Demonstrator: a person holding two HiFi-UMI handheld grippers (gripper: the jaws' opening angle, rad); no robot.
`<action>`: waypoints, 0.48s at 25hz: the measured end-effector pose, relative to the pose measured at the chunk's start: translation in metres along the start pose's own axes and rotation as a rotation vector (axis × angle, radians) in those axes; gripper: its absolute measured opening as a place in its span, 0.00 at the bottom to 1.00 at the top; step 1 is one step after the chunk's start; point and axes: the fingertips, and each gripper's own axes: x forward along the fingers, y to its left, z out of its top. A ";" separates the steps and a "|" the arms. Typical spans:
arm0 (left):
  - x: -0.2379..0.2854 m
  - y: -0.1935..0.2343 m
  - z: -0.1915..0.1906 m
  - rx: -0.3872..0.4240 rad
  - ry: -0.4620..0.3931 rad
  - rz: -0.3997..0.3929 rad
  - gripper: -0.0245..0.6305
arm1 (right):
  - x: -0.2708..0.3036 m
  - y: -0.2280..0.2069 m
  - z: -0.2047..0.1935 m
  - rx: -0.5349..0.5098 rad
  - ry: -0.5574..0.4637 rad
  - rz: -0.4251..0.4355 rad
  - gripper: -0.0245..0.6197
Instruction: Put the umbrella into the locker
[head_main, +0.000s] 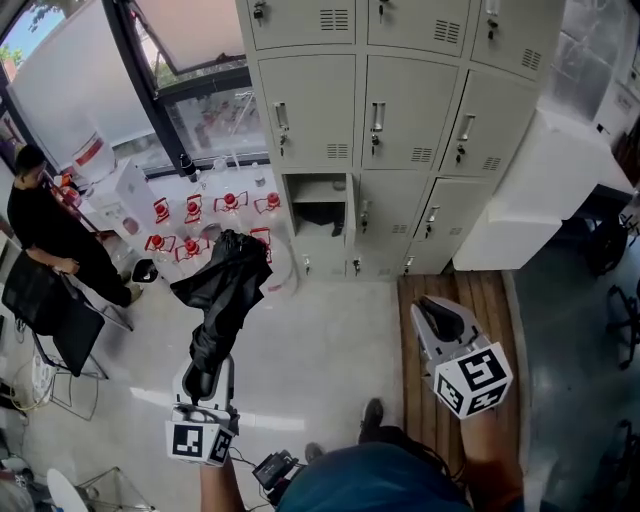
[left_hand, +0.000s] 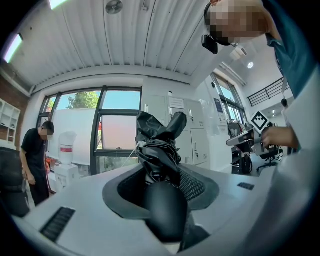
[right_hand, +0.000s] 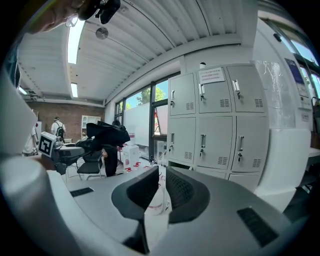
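Observation:
A black folded umbrella (head_main: 225, 290) sticks out forward from my left gripper (head_main: 200, 385), which is shut on its handle end. In the left gripper view the umbrella (left_hand: 157, 145) fills the space between the pads of the left gripper (left_hand: 160, 177). My right gripper (head_main: 440, 320) hangs to the right over the wooden strip, jaws nearly together, holding nothing. Ahead stands the bank of grey lockers (head_main: 400, 120), with one lower compartment (head_main: 318, 195) open and something dark inside. The right gripper (right_hand: 162, 187) faces the lockers (right_hand: 220, 125) and sees the umbrella (right_hand: 107, 134) at the left.
A person in black (head_main: 50, 240) stands at the far left by a black chair (head_main: 50, 320). Red-and-white items (head_main: 200, 215) lie on the floor near the window. A white cabinet (head_main: 530, 200) adjoins the lockers on the right, and office chairs (head_main: 620, 320) stand beyond it.

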 end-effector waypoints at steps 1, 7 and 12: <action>0.006 -0.002 0.000 0.002 0.003 0.008 0.33 | 0.006 -0.006 0.001 -0.001 0.002 0.010 0.10; 0.031 -0.013 0.003 0.005 0.012 0.056 0.33 | 0.033 -0.037 0.005 -0.007 0.005 0.064 0.10; 0.048 -0.025 0.006 0.008 0.018 0.096 0.33 | 0.047 -0.062 0.007 -0.007 -0.004 0.103 0.10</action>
